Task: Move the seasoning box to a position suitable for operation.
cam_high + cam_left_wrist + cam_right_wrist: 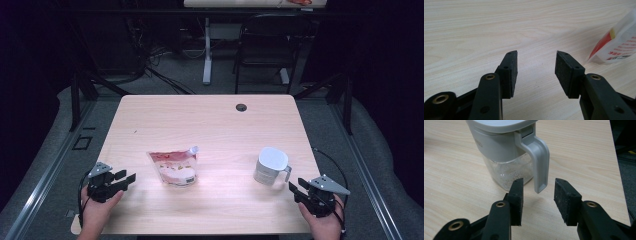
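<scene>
A red and white plastic pouch [174, 167] with a spout lies near the middle of the wooden table [210, 125]. To its right stands a clear jar [270, 166] with a grey lid and handle. My left gripper [127, 178] rests open at the table's front left, its jaws pointing toward the pouch [616, 45], a short way off. At the front right my right gripper [296, 188] is open too. In the right gripper view its jaws [537, 195] stand just in front of the jar's handle [540, 162], apart from it.
A round cable hole [241, 107] sits near the table's far edge. Beyond the table stand a black chair [265, 45] and a desk leg [207, 50]. Dark floor and cables surround the table.
</scene>
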Available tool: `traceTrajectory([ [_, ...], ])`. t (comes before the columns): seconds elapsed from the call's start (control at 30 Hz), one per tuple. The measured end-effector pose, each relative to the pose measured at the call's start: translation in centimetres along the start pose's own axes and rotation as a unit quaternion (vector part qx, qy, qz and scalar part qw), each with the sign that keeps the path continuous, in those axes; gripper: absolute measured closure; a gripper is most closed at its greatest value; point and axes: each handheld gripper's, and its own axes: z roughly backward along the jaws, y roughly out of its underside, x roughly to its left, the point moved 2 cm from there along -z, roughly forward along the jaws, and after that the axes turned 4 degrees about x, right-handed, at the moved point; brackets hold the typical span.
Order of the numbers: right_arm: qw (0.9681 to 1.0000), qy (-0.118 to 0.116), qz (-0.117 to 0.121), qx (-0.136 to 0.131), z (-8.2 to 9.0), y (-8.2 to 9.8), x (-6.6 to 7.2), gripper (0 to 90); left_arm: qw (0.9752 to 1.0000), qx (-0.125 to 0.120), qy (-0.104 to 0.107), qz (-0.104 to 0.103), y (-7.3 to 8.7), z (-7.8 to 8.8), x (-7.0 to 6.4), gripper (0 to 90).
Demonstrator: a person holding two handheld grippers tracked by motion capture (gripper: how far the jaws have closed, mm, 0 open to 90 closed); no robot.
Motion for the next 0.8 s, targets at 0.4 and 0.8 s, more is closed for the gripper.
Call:
traceTrajectory([
  [0.4,0.9998,0.004,0.021,-0.003,-0.3,0.0,1.0,62.8,0.9997,-0.003,0.000,-0.023,-0.2,0.1,-0.7,53.1],
  [0.8,0.9993,0.027,0.024,-0.004,-1.6,-0.7,1.0,59.6,0.9996,0.001,-0.002,-0.029,0.0,-0.2,-0.9,53.1],
])
